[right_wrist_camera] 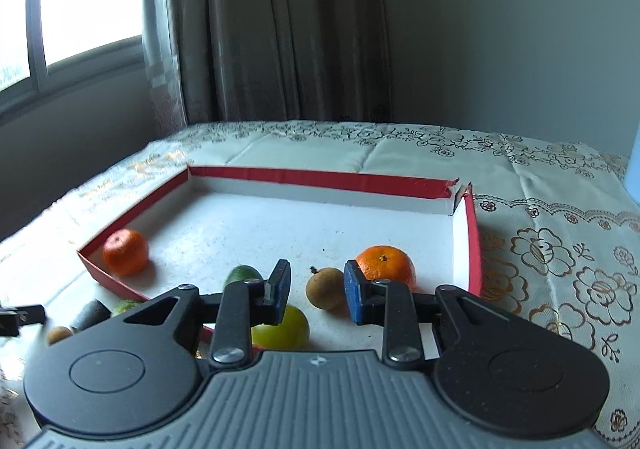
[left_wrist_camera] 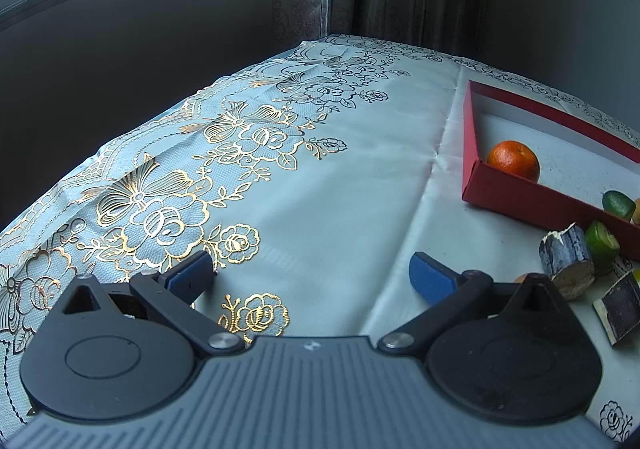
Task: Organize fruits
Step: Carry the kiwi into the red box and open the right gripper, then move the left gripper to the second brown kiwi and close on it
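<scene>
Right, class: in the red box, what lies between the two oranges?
In the right wrist view, a green fruit and a brown round fruit lie in the red box between the left orange and the right orange.

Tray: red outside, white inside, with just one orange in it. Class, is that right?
Not quite. The tray is red outside and white inside, but it holds two, not one: an orange by the left wall and a second orange by the right wall, as the right wrist view shows.

Box (right_wrist_camera: 332, 178): red outside, white inside. Oranges (right_wrist_camera: 125, 252): orange. Desk cloth (left_wrist_camera: 320, 177): pale with gold and black floral print.
</scene>
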